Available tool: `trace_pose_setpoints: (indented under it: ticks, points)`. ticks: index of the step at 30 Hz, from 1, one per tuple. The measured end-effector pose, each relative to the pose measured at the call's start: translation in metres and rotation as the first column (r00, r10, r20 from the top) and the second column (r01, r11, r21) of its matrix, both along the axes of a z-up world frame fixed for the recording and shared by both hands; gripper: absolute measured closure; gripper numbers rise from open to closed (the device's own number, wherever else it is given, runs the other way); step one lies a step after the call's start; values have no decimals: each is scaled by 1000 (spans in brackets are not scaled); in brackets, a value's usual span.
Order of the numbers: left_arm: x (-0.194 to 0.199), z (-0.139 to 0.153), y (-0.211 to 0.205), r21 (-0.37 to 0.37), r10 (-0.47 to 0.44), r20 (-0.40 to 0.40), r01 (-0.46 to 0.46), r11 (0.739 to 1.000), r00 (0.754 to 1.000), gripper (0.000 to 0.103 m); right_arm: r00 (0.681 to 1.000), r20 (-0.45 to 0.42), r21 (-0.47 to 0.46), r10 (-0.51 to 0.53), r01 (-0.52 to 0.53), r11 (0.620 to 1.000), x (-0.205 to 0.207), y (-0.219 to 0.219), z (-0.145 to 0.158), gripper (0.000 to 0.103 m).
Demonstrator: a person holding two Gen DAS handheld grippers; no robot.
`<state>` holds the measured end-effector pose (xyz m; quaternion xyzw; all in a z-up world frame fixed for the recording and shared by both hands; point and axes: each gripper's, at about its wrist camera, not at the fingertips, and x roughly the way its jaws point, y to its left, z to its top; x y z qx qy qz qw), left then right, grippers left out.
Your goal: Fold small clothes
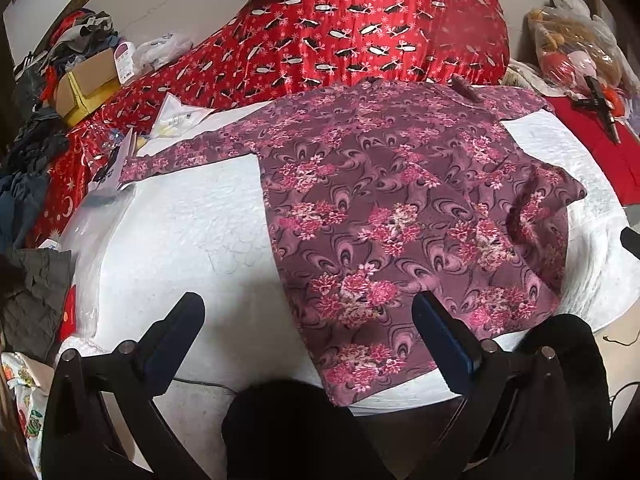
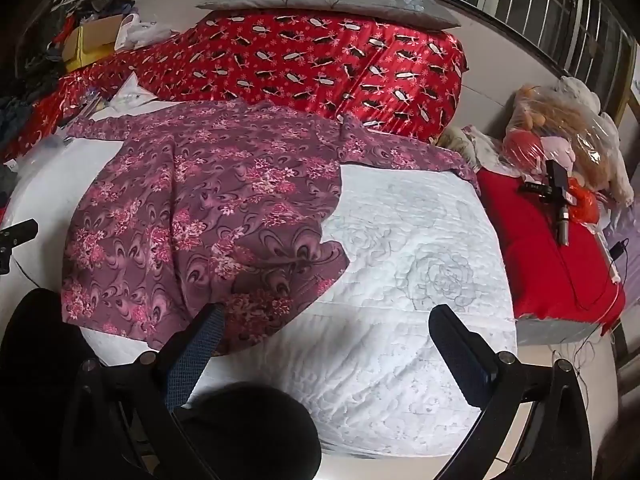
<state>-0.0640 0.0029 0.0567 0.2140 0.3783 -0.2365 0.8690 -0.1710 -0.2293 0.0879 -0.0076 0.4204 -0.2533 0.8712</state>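
Purple floral top (image 1: 400,208) lies spread flat on the white bed (image 1: 180,240), ready for folding; left hand-held gripper (image 1: 308,320) and right hand-held gripper (image 2: 326,332) hover wide, empty.

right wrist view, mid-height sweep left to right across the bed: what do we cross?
Tip of the left hand-held gripper at the edge → purple floral top → bare white quilt → red cushion with a black stick-shaped device lying on it.
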Motion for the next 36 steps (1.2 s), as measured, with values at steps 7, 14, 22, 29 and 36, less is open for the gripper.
trace_pose_setpoints:
  ticks: [7, 14, 22, 29, 36]
  points:
    - [-4, -5, -7, 3, -20, 0, 20, 1000, 1000, 0, 1000, 14, 21, -13, 13, 1000, -5, -5, 0, 2]
    - [-6, -9, -8, 0, -23, -14, 23, 1000, 1000, 0, 1000, 31, 45, 7, -8, 999, -6, -6, 1, 2]
    - [-7, -10, -9, -3, -30, -16, 30, 1000, 999, 0, 999, 33, 42, 3, -5, 999, -5, -4, 2, 2]
    - [-2, -12, -5, -20, -4, -56, 2, 1000, 998, 0, 1000, 31, 40, 3, -4, 999, -5, -4, 3, 2]
    - [-3, -12, -2, -32, -11, -59, 9, 999, 998, 0, 1000, 29, 40, 4, -5, 999, -6, -4, 3, 2]
